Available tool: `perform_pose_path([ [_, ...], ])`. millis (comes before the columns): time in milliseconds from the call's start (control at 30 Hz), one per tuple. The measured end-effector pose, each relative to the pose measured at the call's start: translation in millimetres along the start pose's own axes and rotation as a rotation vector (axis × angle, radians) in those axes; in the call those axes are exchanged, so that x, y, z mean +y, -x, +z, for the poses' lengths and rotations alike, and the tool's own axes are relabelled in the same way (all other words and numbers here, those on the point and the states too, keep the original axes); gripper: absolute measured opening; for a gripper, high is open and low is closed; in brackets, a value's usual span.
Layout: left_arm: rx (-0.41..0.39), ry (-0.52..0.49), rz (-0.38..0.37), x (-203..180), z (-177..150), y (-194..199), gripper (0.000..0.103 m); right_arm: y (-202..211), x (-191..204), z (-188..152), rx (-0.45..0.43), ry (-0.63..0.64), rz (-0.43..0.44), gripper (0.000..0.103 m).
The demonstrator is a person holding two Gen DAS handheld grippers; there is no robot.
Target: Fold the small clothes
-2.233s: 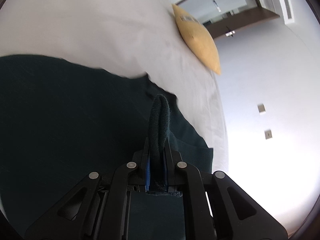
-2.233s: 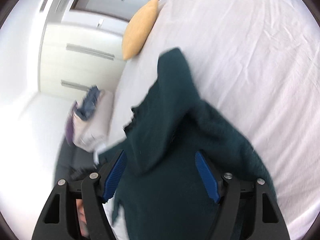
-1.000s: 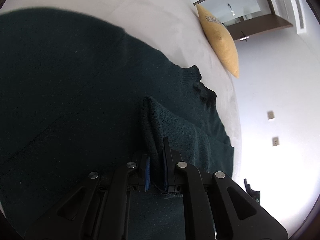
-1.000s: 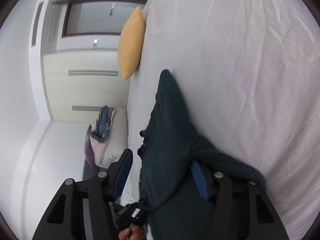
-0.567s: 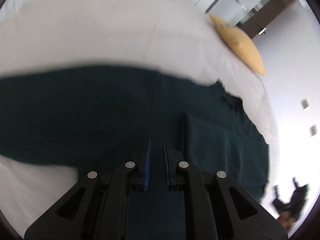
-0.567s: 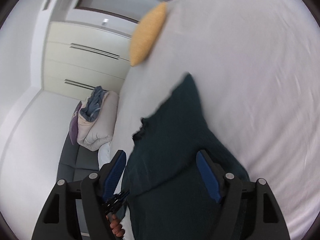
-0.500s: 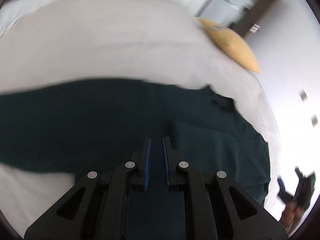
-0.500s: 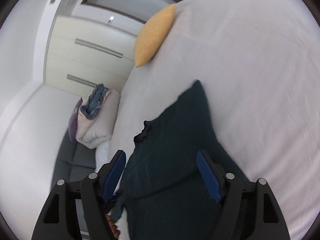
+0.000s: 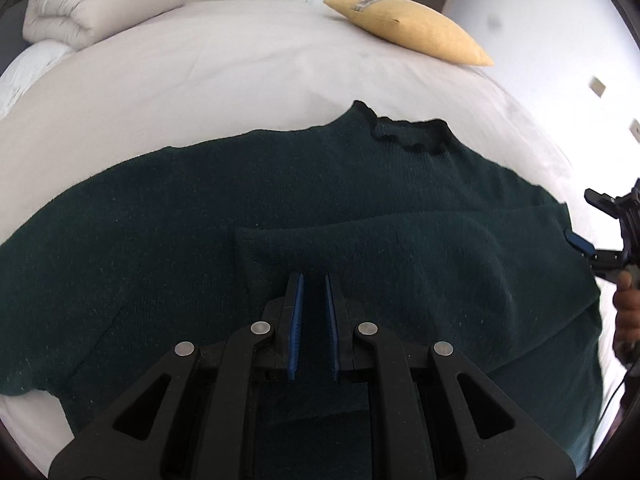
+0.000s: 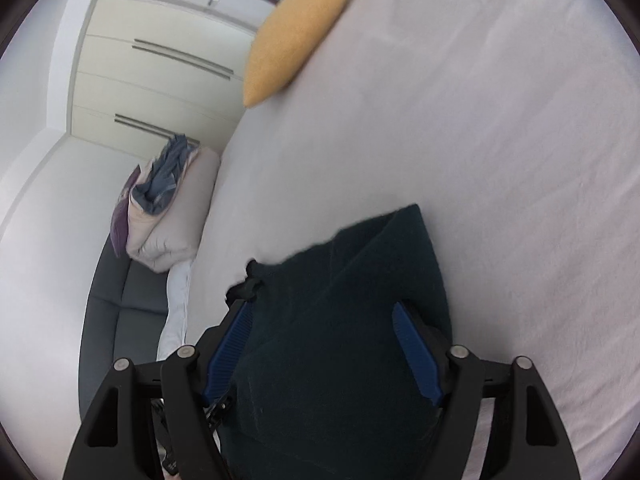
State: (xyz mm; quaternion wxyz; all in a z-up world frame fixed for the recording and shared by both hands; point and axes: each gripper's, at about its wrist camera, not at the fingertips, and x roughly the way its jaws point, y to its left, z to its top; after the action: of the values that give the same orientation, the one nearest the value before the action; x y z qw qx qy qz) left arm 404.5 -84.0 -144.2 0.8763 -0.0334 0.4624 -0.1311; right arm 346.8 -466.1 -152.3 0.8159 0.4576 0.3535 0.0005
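A dark green knit sweater (image 9: 200, 232) lies spread on the white bed (image 9: 200, 68), neck away from me. Its right sleeve (image 9: 400, 248) is folded across the body. My left gripper (image 9: 312, 292) hovers over the sleeve's cuff end, its blue pads a narrow gap apart with nothing between them. My right gripper (image 10: 324, 324) is open wide above the sweater's (image 10: 340, 320) right side and holds nothing. It also shows at the right edge of the left wrist view (image 9: 600, 232).
A yellow cushion (image 9: 408, 32) lies at the far end of the bed. A rolled beige duvet (image 9: 92, 8) with clothes on top sits at the far left, over a dark sofa (image 10: 116, 312). White wardrobe doors (image 10: 140, 80) stand behind.
My left gripper laid the sleeve across the sweater, let go of it and drew back. My right gripper stayed open and shifted over the sweater's side.
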Motion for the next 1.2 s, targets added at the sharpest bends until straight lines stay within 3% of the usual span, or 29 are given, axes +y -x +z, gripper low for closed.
perform_pose_path([
  [300, 0.003, 0.038, -0.029, 6, -5, 15, 0.011, 33, -2, -54, 0.102, 0.059, 0.034, 0.074],
  [400, -0.004, 0.086, -0.051, 19, -10, 34, 0.011, 48, -8, -69, 0.098, 0.049, 0.041, 0.074],
  [500, -0.062, 0.174, -0.039, 48, -24, 69, 0.011, 73, -5, -84, 0.061, 0.035, 0.029, 0.076],
  [600, -0.14, 0.367, -0.094, 108, -48, 111, 0.014, 92, 3, -100, 0.035, 0.036, 0.069, 0.076],
  [667, -0.202, 0.508, -0.102, 157, -69, 139, 0.032, 98, 13, -113, 0.03, 0.052, 0.09, 0.076],
  [700, -0.237, 0.565, -0.09, 178, -80, 151, 0.063, 99, 17, -117, 0.034, 0.056, 0.097, 0.076],
  [733, -0.297, 0.652, -0.066, 208, -96, 168, 0.085, 98, 24, -123, 0.039, 0.058, 0.105, 0.076],
  [800, -0.379, 0.78, -0.046, 249, -120, 190, 0.087, 95, 35, -132, 0.05, 0.066, 0.126, 0.076],
  [933, -0.459, 1.112, -0.162, 341, -172, 211, 0.087, 82, 56, -147, 0.084, 0.088, 0.131, 0.076],
  [1100, -0.525, 1.334, -0.238, 402, -206, 217, 0.085, 65, 76, -165, 0.124, 0.098, 0.126, 0.076],
  [1200, -0.543, 1.406, -0.275, 429, -215, 214, 0.074, 58, 85, -174, 0.141, 0.115, 0.117, 0.076],
])
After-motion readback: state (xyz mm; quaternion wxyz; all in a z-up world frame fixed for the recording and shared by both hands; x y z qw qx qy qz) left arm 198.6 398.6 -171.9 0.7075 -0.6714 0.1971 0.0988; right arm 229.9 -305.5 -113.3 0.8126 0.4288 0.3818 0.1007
